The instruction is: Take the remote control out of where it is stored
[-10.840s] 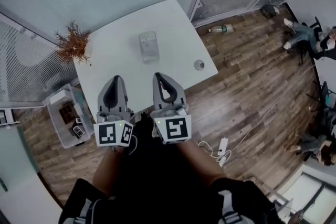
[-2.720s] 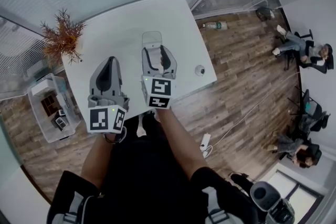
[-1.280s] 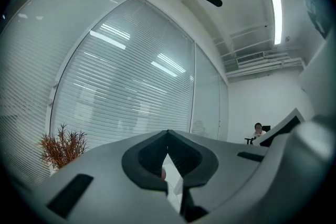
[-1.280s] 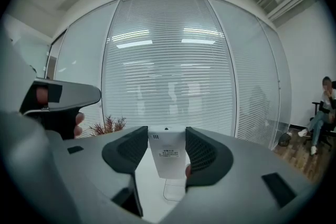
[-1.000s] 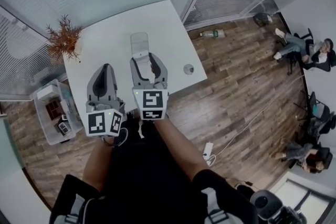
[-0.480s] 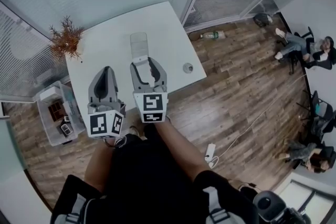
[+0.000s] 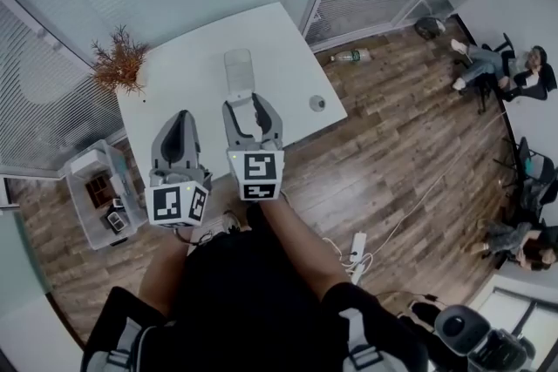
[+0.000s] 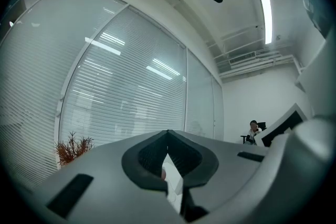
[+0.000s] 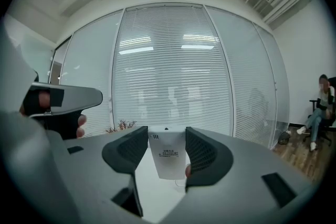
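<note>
The white remote control (image 9: 168, 157) stands upright between the pads of my right gripper (image 9: 167, 136), its labelled back facing the camera. The pads press on both of its sides. In the head view my right gripper (image 7: 253, 106) hovers over the near part of the white table (image 7: 183, 70), just short of the clear holder (image 7: 238, 67) standing at the table's middle. My left gripper (image 7: 183, 119) hangs beside it on the left, over the table's near edge, jaws together with nothing in them; in the left gripper view (image 8: 168, 135) its tips meet.
A dried reddish plant (image 7: 119, 65) stands at the table's far left corner and a small round object (image 7: 317, 103) near its right edge. On the wooden floor are a plastic box (image 7: 96, 196), a bottle (image 7: 349, 57) and a power strip (image 7: 357, 246). People sit at the far right (image 7: 493, 61).
My right gripper went to the clear holder, then drew back toward me with the remote between its jaws. Over the last second both grippers barely moved; the left stayed shut.
</note>
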Demonstrator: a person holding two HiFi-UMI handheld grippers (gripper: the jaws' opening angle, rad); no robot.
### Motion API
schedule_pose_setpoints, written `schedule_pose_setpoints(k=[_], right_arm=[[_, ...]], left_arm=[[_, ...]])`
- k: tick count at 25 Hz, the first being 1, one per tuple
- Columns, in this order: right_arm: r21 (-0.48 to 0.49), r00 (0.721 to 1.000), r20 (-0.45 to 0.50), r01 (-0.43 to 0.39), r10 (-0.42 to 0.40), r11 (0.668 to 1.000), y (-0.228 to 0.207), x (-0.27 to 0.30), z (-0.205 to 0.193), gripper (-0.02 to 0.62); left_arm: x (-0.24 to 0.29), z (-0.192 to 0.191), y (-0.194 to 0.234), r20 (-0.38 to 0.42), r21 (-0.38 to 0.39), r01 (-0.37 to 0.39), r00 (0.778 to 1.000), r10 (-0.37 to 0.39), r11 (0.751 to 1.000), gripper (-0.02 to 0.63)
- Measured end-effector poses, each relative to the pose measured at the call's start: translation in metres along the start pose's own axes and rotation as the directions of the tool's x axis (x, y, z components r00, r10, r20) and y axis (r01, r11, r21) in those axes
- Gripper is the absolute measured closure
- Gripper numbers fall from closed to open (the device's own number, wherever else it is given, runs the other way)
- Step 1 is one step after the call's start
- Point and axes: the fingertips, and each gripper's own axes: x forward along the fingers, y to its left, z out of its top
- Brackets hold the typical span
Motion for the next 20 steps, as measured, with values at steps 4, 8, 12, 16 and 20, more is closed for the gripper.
schedule_pose_setpoints(k=[4, 8, 12, 16, 20], right_arm=[[-0.006, 1.0, 0.01, 0.027, -0.027, 1.0, 0.011, -0.015, 0.0, 0.365], [-0.017, 0.999, 0.015, 0.046, -0.046, 0.999, 0.021, -0.029, 0.0, 0.365], [-0.022, 0.998, 0.018, 0.062, -0.062, 0.998, 0.032, -0.048, -0.001, 0.365], [-0.024, 0.997, 0.022, 0.075, -0.074, 0.997, 0.044, -0.066, 0.0, 0.365], [-0.018, 0.997, 0.016, 0.082, -0.082, 0.996, 0.055, -0.082, -0.002, 0.365]], left_arm=[[-0.014, -0.003, 0.003, -0.007, 0.007, 0.021, 1.0, -0.02, 1.0, 0.6], [-0.029, 0.001, 0.004, -0.001, 0.001, 0.039, 0.999, -0.039, 0.999, 0.6], [-0.049, 0.0, 0.005, -0.004, -0.009, 0.047, 0.999, -0.047, 0.999, 0.6], [-0.067, 0.003, 0.004, -0.005, -0.015, 0.061, 0.998, -0.061, 0.998, 0.6], [-0.085, 0.005, 0.001, -0.008, -0.021, 0.079, 0.997, -0.079, 0.997, 0.6]])
